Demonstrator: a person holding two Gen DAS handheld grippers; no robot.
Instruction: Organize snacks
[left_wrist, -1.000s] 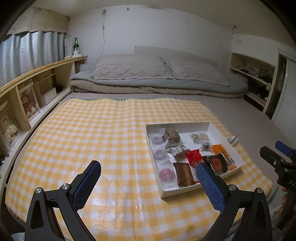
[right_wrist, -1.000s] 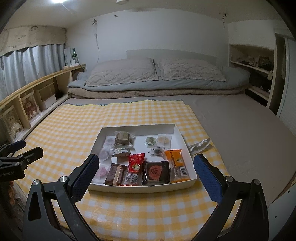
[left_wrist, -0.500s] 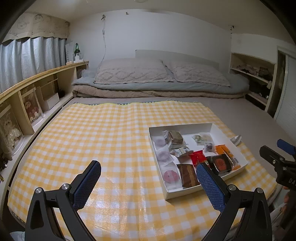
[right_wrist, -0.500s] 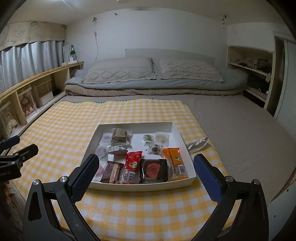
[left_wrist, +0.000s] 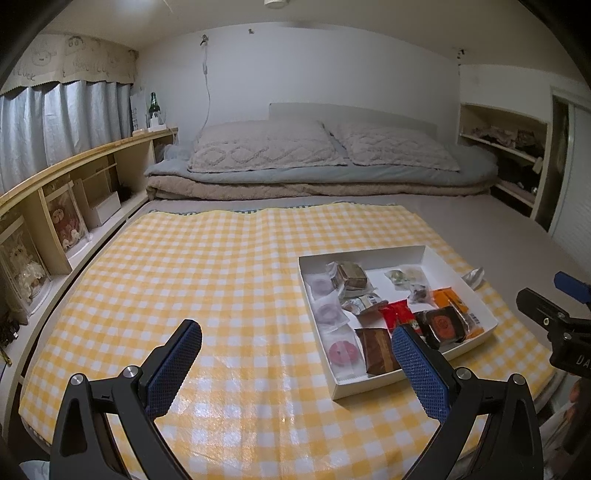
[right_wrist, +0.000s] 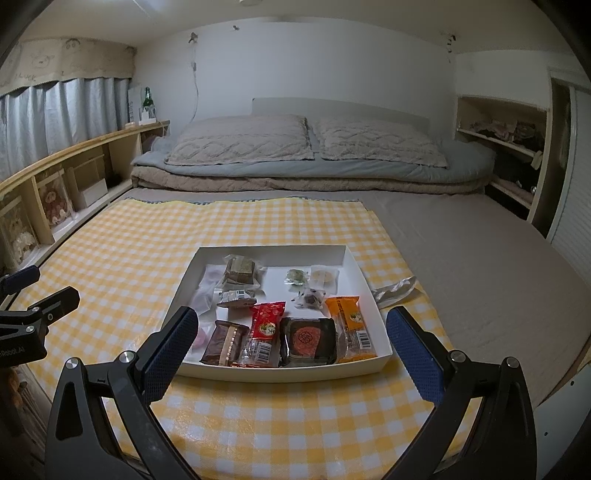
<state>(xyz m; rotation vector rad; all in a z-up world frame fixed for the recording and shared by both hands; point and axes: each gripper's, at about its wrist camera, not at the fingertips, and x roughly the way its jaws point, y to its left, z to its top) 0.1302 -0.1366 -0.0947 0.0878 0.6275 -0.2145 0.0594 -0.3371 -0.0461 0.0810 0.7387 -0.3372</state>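
Observation:
A shallow white box (right_wrist: 275, 252) (left_wrist: 360, 253) lies on the yellow checked cloth (right_wrist: 110, 251) (left_wrist: 207, 266) and holds several wrapped snacks. Along its near side lie a brown bar (right_wrist: 224, 342), a red packet (right_wrist: 266, 324), a dark round cake (right_wrist: 308, 340) and an orange packet (right_wrist: 347, 317). A crumpled silver wrapper (right_wrist: 393, 290) (left_wrist: 474, 275) rests outside the box on its right. My right gripper (right_wrist: 291, 347) hovers open in front of the box, holding nothing. My left gripper (left_wrist: 295, 363) stands open over bare cloth to the box's left, empty too.
The cloth covers the near part of a bed, with folded bedding and pillows (right_wrist: 306, 147) at the far end. A low wooden shelf (left_wrist: 55, 206) runs along the left, with a green bottle (left_wrist: 153, 105) on top. Open shelves (right_wrist: 506, 147) stand at the right.
Both views have tilted upward and pulled back slightly, so the box sits lower and more ceiling shows. Both grippers stay open; nothing in the box has moved.

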